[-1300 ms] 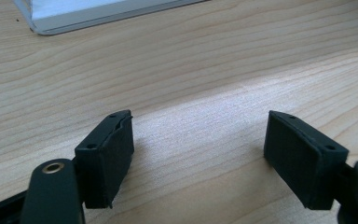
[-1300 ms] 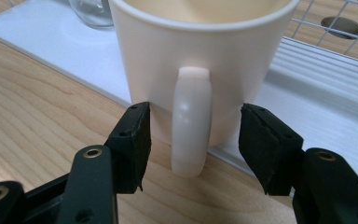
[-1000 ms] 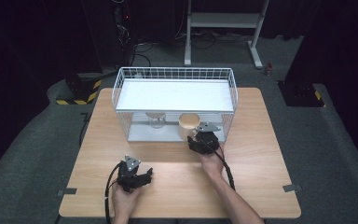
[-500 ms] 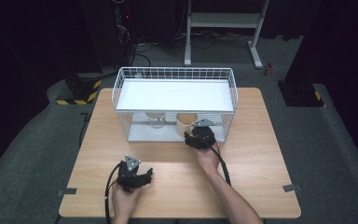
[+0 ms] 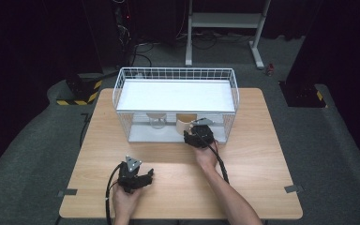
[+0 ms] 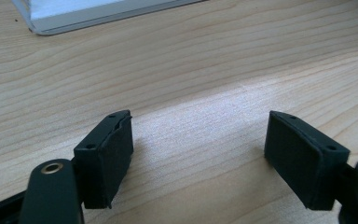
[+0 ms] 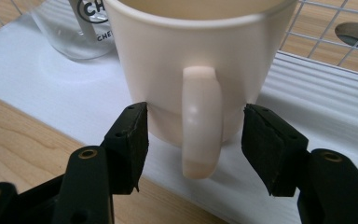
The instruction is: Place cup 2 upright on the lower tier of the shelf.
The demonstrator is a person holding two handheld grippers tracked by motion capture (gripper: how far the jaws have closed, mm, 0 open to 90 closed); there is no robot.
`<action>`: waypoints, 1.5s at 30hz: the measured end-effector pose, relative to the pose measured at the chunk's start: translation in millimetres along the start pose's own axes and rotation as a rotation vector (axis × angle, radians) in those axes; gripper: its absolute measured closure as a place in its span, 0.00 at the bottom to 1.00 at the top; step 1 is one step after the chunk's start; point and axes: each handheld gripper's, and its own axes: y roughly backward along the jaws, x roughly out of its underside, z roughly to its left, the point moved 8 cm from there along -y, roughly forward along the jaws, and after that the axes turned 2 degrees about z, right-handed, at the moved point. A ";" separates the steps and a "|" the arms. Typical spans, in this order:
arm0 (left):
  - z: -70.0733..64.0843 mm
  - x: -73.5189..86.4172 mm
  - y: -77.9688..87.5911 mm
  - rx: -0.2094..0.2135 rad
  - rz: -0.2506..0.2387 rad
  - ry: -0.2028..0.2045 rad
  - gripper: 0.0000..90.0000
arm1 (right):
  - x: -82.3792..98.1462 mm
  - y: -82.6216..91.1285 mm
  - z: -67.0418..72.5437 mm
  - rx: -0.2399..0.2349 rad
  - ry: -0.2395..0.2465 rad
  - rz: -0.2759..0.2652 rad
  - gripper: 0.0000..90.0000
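The cream ceramic mug (image 7: 196,70) stood upright on the white base of the white wire basket (image 5: 122,89), at the basket's open near side, with its handle (image 7: 200,121) turned straight toward the right gripper (image 7: 193,149). That gripper's black jaws were spread, one on each side of the handle and close to the mug's lower wall, touching neither as far as the right gripper view showed.

The step in hand looked like a grasp on the handle. To do it well, the gripper would need to be centred so both pads meet the handle's flat sides together, low enough to clear the rim but above the base plate, and closed squarely so the mug does not twist. Drawing it straight out toward the person, level, should keep it off the wire frame.

Just beside the mug, a clear glass cup with a dark printed logo (image 7: 74,28) stood on the same base; a sideways swing could knock it.

Farther out, the left gripper (image 6: 198,154) rested low over the light wooden table (image 5: 258,140), near the front edge, its jaws wide apart and holding nothing.
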 end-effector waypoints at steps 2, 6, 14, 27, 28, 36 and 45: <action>-0.1 0.0 0.0 0.000 0.000 0.000 0.27 | -0.6 -1.8 -1.1 0.003 0.002 -0.001 0.47; -0.1 0.0 0.0 0.000 0.000 0.001 0.27 | -4.3 -4.5 -2.0 0.010 -0.002 0.007 0.47; -0.1 0.0 0.0 0.000 0.000 0.001 0.27 | -10.1 -9.9 -7.1 0.018 -0.001 -0.002 0.47; -0.1 0.0 0.1 0.001 0.001 0.001 0.27 | -8.1 -9.4 -15.8 0.016 -0.032 0.001 0.46; -0.1 0.0 0.0 0.001 0.001 0.001 0.27 | -8.6 -7.5 -14.9 0.013 -0.026 -0.001 0.46; -0.4 -0.2 -0.2 0.000 -0.003 0.005 0.27 | -9.1 3.3 -12.8 -0.008 0.006 -0.010 0.31; -0.3 -0.3 -0.1 -0.001 -0.002 0.003 0.27 | -2.5 19.9 -21.5 -0.055 0.003 -0.031 0.27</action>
